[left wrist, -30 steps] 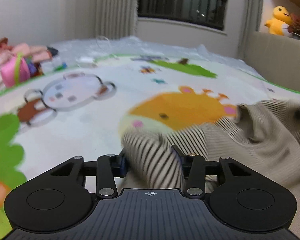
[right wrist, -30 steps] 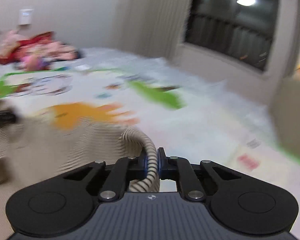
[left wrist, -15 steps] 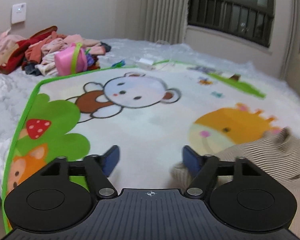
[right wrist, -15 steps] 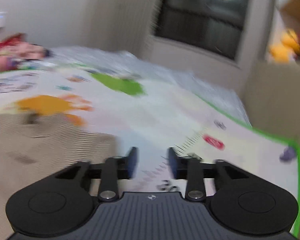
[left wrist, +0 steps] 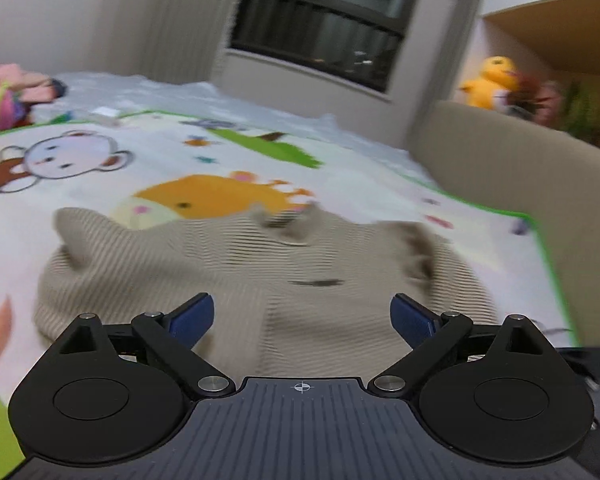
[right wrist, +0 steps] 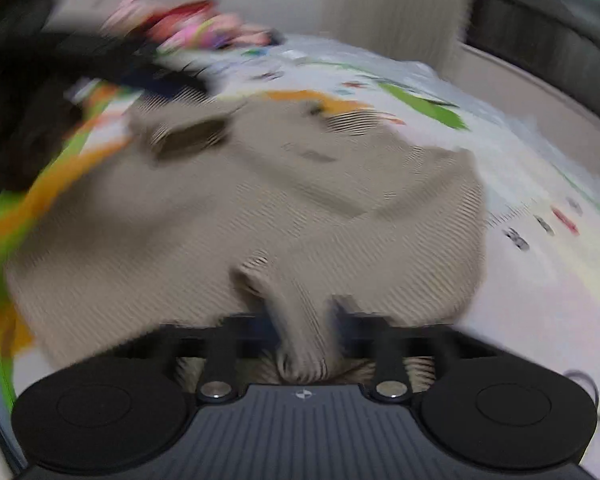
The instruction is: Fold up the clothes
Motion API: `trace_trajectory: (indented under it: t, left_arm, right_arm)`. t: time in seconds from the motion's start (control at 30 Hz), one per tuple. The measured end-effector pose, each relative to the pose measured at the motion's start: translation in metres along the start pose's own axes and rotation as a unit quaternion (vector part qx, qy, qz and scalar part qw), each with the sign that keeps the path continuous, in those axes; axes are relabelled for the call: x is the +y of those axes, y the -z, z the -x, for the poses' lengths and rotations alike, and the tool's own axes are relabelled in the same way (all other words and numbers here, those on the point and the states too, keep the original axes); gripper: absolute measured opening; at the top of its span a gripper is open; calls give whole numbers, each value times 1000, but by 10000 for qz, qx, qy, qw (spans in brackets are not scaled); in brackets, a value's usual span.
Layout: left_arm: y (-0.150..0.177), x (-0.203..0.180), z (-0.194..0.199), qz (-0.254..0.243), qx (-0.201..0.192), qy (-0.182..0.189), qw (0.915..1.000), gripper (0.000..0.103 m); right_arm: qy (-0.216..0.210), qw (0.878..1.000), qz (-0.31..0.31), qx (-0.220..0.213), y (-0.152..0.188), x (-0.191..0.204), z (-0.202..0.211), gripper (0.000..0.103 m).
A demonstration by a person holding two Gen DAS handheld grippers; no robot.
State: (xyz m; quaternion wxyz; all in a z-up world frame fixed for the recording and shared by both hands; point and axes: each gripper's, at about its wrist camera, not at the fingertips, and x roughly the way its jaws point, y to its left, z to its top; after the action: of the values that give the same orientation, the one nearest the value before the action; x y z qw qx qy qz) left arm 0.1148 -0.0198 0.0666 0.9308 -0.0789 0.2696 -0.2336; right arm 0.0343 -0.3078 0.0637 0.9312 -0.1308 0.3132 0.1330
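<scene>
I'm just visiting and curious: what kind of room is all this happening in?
Most likely a child's bedroom or playroom at home. A cartoon animal play mat covers the surface under the striped beige garment, a yellow plush toy sits on a shelf, and a curtained window is behind.

Sweater (left wrist: 236,264) — ribbed knit; matt

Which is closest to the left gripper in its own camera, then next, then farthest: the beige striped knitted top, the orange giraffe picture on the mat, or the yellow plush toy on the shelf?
From the left gripper:
1. Beige striped knitted top, right ahead.
2. Orange giraffe picture, beyond it, middle of the mat.
3. Yellow plush toy, far right on the shelf.
</scene>
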Motion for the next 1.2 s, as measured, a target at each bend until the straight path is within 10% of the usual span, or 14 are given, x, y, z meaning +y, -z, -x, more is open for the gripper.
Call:
trace_trajectory:
  t: [0.17, 0.4, 0.87, 1.2]
  left_arm:
    - [3, -14, 16, -568, -63, 40, 9984, 103]
    - [25, -12, -4, -118, 398, 287, 9987, 103]
    - [70, -16, -16, -157, 421, -40, 9990, 103]
    - [72, -10, -12, -136, 416, 166, 9989, 103]
  right_arm:
    - [915, 9879, -1102, -588, -31, -92, 25, 11]
    - [1580, 9456, -2504, -1346, -46, -186, 49, 7]
    - [-1037, 9487, -2256, -1958, -150, -84, -27, 4]
    - [-1415, 9573, -1791, -1774, -182, -11, -61, 4]
